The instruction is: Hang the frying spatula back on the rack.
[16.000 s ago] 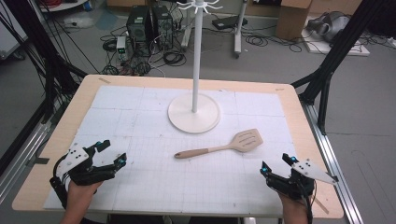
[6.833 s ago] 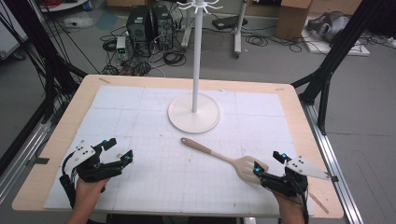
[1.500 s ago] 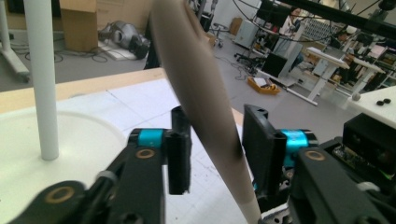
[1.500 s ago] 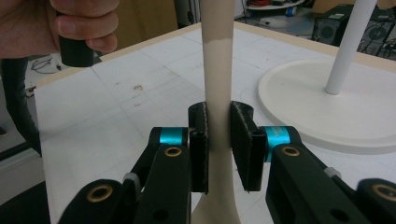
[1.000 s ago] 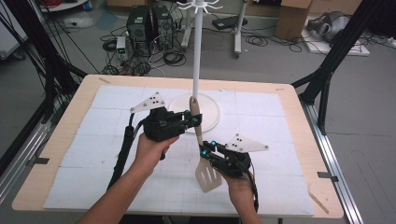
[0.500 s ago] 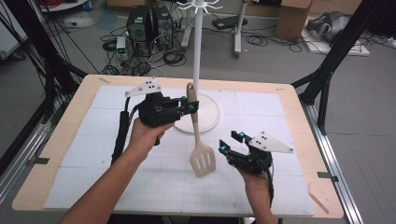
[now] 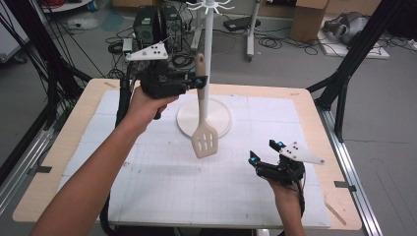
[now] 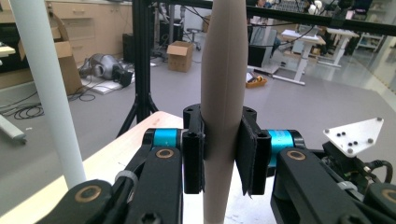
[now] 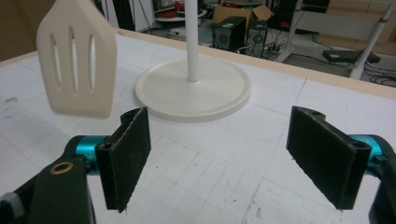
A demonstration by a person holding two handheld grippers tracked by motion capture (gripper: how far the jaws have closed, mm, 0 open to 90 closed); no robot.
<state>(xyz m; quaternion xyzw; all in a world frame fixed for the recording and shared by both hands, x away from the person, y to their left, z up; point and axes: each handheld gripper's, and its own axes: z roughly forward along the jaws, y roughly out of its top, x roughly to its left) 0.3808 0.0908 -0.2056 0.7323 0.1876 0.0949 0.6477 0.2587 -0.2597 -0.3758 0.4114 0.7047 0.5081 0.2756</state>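
A beige slotted spatula hangs upright in the air, blade down, in front of the white stand's pole. My left gripper is shut on its handle, with both pads pressed against it. The spatula's blade floats at the upper left of the right gripper view, above the mat. My right gripper sits low over the mat at the right; its jaws have just been opening and now stand wide with nothing between them. The stand's round base lies just beyond them.
A white grid mat covers the wooden table. The stand's hooked top rises above the left gripper. Black frame legs, cables and boxes stand on the floor around the table.
The left gripper has lifted the spatula higher, toward the stand's pole. The right gripper has let go of the blade, opened wide and drawn back to the right, low over the mat.
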